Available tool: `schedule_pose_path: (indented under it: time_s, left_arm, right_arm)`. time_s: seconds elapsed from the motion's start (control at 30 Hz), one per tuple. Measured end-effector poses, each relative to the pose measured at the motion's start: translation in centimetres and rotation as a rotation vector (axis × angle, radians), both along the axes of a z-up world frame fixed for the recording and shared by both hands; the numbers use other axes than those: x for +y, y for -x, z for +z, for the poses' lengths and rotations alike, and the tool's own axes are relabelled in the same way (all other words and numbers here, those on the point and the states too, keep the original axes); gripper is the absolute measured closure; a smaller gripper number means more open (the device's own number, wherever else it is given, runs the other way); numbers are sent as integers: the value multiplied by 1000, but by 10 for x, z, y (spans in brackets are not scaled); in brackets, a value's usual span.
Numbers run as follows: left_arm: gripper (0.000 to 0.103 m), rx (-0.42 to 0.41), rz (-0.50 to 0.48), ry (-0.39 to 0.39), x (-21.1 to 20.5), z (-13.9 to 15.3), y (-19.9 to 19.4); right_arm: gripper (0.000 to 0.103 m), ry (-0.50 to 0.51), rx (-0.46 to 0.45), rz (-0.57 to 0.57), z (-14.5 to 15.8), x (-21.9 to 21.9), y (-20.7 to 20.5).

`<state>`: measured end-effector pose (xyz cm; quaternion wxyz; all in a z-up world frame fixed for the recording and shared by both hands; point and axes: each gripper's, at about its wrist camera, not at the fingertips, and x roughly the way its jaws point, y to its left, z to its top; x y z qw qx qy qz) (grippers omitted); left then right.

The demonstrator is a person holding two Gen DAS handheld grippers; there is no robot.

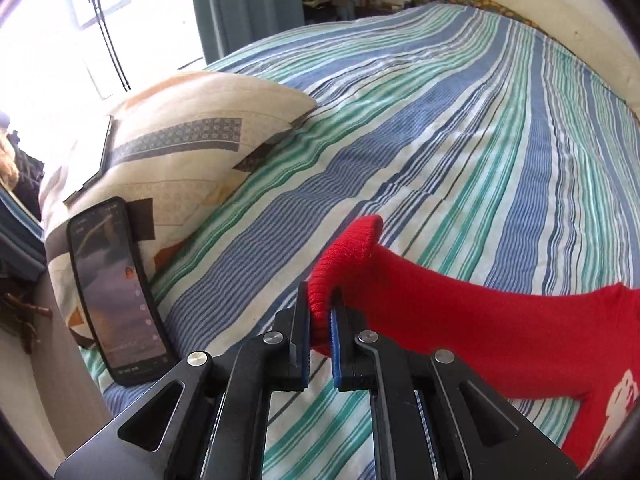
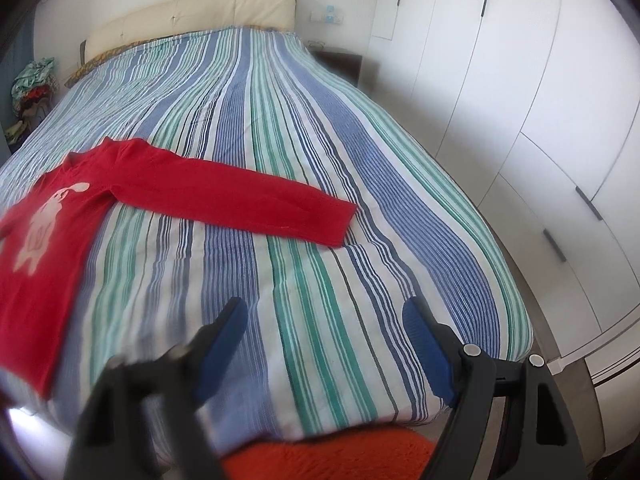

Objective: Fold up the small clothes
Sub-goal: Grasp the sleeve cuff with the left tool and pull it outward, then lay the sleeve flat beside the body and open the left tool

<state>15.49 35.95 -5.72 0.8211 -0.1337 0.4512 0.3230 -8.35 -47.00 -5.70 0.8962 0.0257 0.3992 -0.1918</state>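
Observation:
A small red long-sleeved sweater [image 2: 48,240] with a pale figure on its chest lies flat on the striped bedspread [image 2: 304,184]. In the right wrist view one sleeve [image 2: 248,204] stretches out to the right. The other sleeve [image 1: 460,312] shows in the left wrist view, its ribbed cuff [image 1: 344,264] pinched between the blue pads of my left gripper [image 1: 321,320], which is shut on it just above the bed. My right gripper [image 2: 324,344] hangs open over bare bedspread near the foot of the bed, below the outstretched sleeve, with nothing between its fingers.
A patterned pillow [image 1: 176,152] lies at the left with a phone [image 1: 116,296] leaning against it and a tablet [image 1: 100,160] on top. White wardrobe doors [image 2: 520,120] line the right side. An orange fuzzy rug [image 2: 328,460] lies below the bed's foot. A headboard [image 2: 192,16] stands at the far end.

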Motion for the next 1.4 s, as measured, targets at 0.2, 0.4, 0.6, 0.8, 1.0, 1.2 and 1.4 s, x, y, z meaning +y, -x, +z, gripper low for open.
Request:
schedule_pose_path:
  time_s: [0.2, 0.4, 0.6, 0.8, 1.0, 1.2, 1.4]
  left_arm:
    - [97, 183, 2, -103, 2, -50, -20]
    - [74, 207, 0, 24, 19, -66, -18]
    - [54, 93, 142, 71, 53, -27, 16]
    - [32, 37, -89, 50, 1, -15, -7]
    - [26, 236, -84, 11, -16, -74, -28]
    - [24, 133, -24, 0, -15, -44, 0]
    - [12, -30, -371, -4, -128, 2, 16]
  right_arm:
    - [24, -6, 10, 4, -2, 0, -3]
    - [24, 7, 27, 14, -4, 3, -2]
    - [24, -19, 12, 3, -3, -3, -3]
    - [24, -22, 38, 26, -6, 1, -13]
    - [24, 29, 46, 32, -6, 9, -10]
    - [24, 21, 9, 29, -2, 6, -3]
    - [24, -5, -70, 17, 9, 2, 2]
